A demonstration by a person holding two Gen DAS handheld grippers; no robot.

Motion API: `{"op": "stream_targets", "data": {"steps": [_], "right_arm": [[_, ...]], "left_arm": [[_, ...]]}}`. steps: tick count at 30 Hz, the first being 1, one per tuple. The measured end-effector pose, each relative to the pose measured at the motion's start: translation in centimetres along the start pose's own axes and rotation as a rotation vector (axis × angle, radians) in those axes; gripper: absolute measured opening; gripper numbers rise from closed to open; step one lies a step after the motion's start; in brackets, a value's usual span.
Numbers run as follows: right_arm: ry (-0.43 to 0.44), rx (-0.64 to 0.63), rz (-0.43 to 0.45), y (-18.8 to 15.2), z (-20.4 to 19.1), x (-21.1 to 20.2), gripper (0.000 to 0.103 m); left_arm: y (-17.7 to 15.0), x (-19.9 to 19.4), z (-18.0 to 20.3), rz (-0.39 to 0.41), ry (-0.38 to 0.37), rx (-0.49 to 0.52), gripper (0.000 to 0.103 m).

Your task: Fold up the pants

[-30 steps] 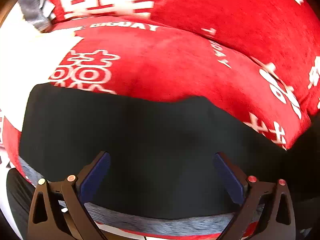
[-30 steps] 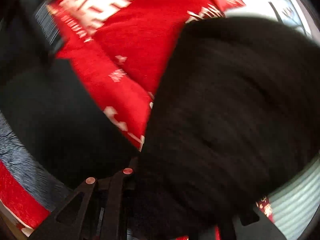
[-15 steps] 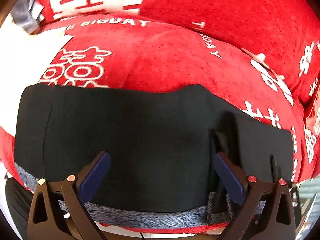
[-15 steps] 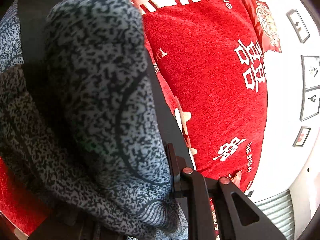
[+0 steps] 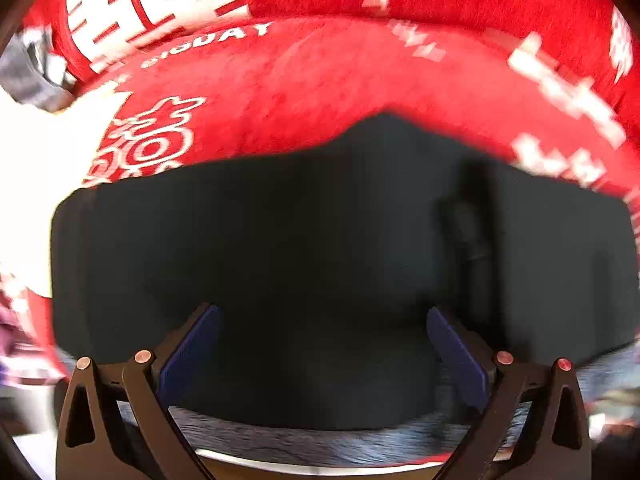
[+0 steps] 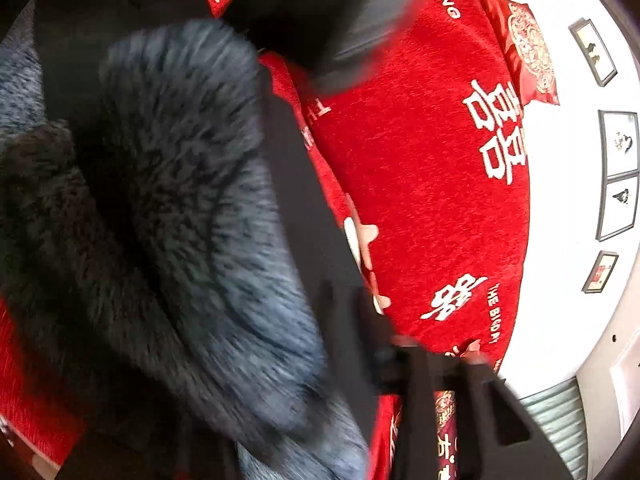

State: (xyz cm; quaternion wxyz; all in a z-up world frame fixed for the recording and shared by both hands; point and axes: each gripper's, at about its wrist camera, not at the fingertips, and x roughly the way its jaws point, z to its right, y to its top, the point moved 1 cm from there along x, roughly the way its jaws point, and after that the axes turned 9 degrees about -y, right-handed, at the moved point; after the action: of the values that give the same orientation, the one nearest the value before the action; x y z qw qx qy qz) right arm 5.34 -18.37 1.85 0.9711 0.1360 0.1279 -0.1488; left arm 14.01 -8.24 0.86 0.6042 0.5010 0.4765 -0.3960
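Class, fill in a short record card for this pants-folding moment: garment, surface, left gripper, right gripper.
garment: black pants with grey fleecy lining, lying folded
surface: red blanket with white lettering
left gripper: open above the pants, nothing clamped
right gripper: jaws opening, lining bunched close beside it; only one finger visible

black pants (image 5: pixel 304 264) lie flat on the red bedspread (image 5: pixel 328 80).
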Motion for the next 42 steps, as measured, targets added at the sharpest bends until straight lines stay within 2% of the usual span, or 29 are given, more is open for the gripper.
{"op": "stream_targets", "data": {"steps": [1, 4, 6, 8, 10, 12, 14, 15, 17, 18, 20, 23, 25, 28, 30, 34, 36, 37, 40, 42], "right_arm": [[0.029, 0.013, 0.007, -0.3, 0.4, -0.6, 0.083], [0.193, 0.065, 0.013, -1.7, 2.3, -3.3, 0.083], [0.366, 0.182, -0.019, -3.1, 4.6, -4.0, 0.083], [0.467, 0.315, -0.081, -4.2, 6.9, -3.2, 0.083], [0.565, 0.513, -0.171, -6.0, 9.8, -1.1, 0.083], [0.654, 0.701, -0.260, -7.9, 11.9, 1.4, 0.083], [0.743, 0.801, -0.307, -9.2, 12.3, 3.2, 0.083], [0.851, 0.848, -0.337, -10.0, 11.5, 4.2, 0.083], [0.949, 0.884, -0.387, -11.3, 9.9, 4.9, 0.083], [0.961, 0.881, -0.421, -12.0, 9.0, 5.3, 0.083], [0.960, 0.887, -0.414, -12.2, 8.5, 4.6, 0.083], [0.951, 0.916, -0.369, -12.8, 11.1, 4.5, 0.083], [0.897, 0.937, -0.316, -12.9, 13.4, 4.6, 0.084], [0.842, 0.977, -0.313, -13.0, 15.3, 7.1, 0.084], [0.852, 0.977, -0.326, -11.8, 15.1, 9.2, 0.084], [0.789, 0.827, -0.397, -8.1, 12.4, 12.8, 0.084], [0.809, 0.798, -0.430, -6.5, 11.4, 14.9, 0.092], [0.818, 0.798, -0.427, -6.0, 11.3, 15.2, 0.100], [0.789, 0.737, -0.436, -4.4, 11.2, 15.8, 0.101], [0.779, 0.750, -0.444, -4.6, 11.5, 15.2, 0.101]], "left_arm": [[-0.2, 0.0, -0.2, 0.012, -0.014, -0.005, 0.103], [-0.4, 0.0, -0.6, 0.019, -0.038, -0.011, 0.103], [-0.4, -0.1, -0.5, 0.027, -0.033, -0.002, 0.103], [-0.6, -0.2, -0.4, 0.032, -0.029, 0.001, 0.103], [-0.6, -0.4, -0.6, 0.020, -0.033, -0.016, 0.103], [-0.6, -1.6, -0.6, 0.035, -0.071, -0.048, 0.103], [-0.6, -2.7, 0.1, 0.062, -0.087, -0.030, 0.103], [-0.6, -3.0, 0.7, 0.073, -0.079, -0.009, 0.103], [-1.0, -2.9, 2.4, 0.074, -0.044, 0.065, 0.103], [-1.3, -2.4, 3.0, 0.068, -0.009, 0.092, 0.103], [-1.8, -1.5, 3.0, 0.065, 0.019, 0.105, 0.103], [-1.7, -1.4, 2.1, 0.066, -0.020, 0.077, 0.103], [-1.8, -1.3, 2.0, 0.067, -0.019, 0.070, 0.103], [-2.0, -1.3, 2.3, 0.088, 0.007, 0.067, 0.103], [-2.2, -1.4, 2.4, 0.092, 0.011, 0.069, 0.103], [-2.5, -1.5, 2.5, 0.087, -0.005, 0.058, 0.103], [-2.4, -1.4, 2.6, 0.090, 0.001, 0.058, 0.103], [-2.4, -1.5, 2.7, 0.092, 0.004, 0.059, 0.103], [-2.4, -1.4, 2.6, 0.096, 0.004, 0.060, 0.103], [-2.3, -1.2, 2.3, 0.088, -0.014, 0.047, 0.103]]}}
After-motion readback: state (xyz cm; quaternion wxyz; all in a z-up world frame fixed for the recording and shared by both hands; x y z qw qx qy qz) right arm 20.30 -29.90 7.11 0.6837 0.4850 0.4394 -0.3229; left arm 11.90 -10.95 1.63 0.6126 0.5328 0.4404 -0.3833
